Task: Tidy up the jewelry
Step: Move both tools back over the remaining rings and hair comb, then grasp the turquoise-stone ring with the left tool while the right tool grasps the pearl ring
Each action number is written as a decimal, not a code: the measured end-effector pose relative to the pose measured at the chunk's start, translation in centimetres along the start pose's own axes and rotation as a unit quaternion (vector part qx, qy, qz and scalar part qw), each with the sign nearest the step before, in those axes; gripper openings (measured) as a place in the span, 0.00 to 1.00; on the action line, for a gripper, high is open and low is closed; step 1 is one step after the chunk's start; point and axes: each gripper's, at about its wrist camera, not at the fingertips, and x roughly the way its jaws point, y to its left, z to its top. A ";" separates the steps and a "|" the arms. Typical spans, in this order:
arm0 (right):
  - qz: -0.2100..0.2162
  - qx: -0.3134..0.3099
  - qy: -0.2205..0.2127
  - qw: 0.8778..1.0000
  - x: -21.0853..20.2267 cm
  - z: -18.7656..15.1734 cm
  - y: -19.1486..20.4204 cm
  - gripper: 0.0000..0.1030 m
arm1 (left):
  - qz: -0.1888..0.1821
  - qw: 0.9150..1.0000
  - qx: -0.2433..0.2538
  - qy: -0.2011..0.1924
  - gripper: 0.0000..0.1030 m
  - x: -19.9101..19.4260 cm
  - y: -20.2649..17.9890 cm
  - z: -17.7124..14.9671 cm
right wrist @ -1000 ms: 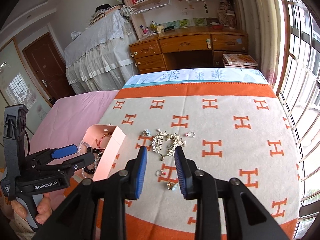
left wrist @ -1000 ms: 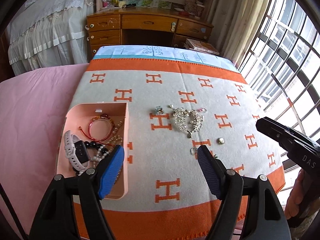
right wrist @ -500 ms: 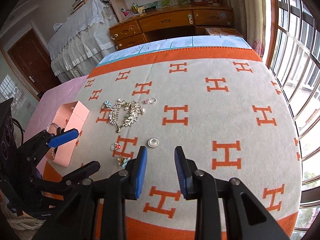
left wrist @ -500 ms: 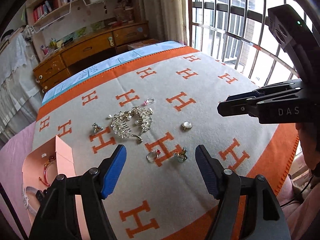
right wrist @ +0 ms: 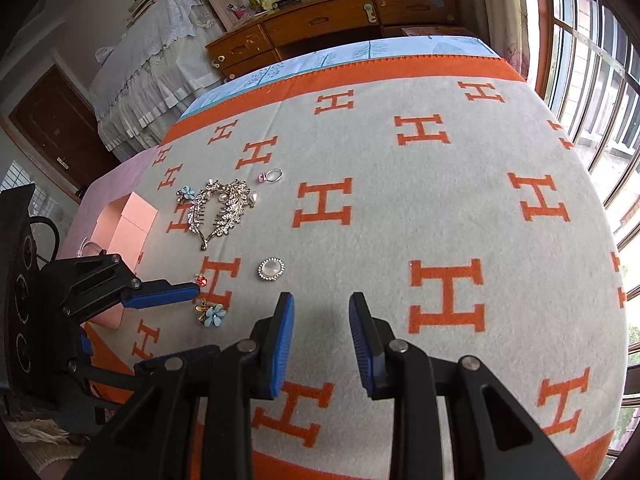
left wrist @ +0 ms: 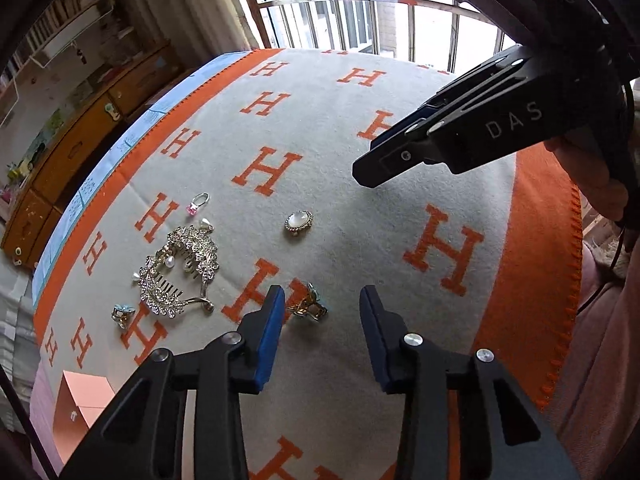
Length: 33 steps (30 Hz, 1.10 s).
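Jewelry lies on a grey and orange blanket [right wrist: 400, 220]. My left gripper [left wrist: 322, 300] is open, low over a blue flower clip [left wrist: 310, 306], which lies between its fingertips; the clip also shows in the right wrist view [right wrist: 212, 314]. A red-stone ring [right wrist: 201, 280] lies by the left finger [right wrist: 160, 298]. An oval pearl brooch [right wrist: 271, 269], a rhinestone hair comb [right wrist: 218, 210], a pink-stone ring [right wrist: 271, 176] and a second blue flower clip [right wrist: 185, 193] lie further out. My right gripper [right wrist: 322, 304] is open and empty, hovering near the brooch.
A pink jewelry box [right wrist: 126, 226] stands at the blanket's left edge, beside a pink sheet [right wrist: 92, 196]. A wooden desk [right wrist: 340, 20] is beyond the bed's far end. A barred window [right wrist: 600, 60] runs along the right side.
My left gripper has swung from the pink box to the right and come down around the blue flower clip. My right gripper has opened wider and moved closer to the blanket.
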 end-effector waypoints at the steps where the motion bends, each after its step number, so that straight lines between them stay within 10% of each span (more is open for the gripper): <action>1: 0.000 0.000 0.001 1.000 0.1 0.0 -0.1 0.28 | 0.002 1.000 0.009 0.005 0.30 0.3 0.0 0.0; 11: 0.003 0.009 0.012 1.000 1.0 0.0 -1.0 0.28 | -0.015 1.000 0.023 0.002 0.21 1.1 0.5 0.4; 19: 0.013 -0.006 0.012 1.000 1.6 -0.1 0.0 0.28 | 0.033 0.997 -0.066 0.024 0.21 1.4 1.9 0.7; 33: 0.011 -0.065 0.003 0.998 3.7 0.7 4.3 0.28 | 0.030 0.954 -0.299 -0.008 0.21 -3.8 5.7 -3.2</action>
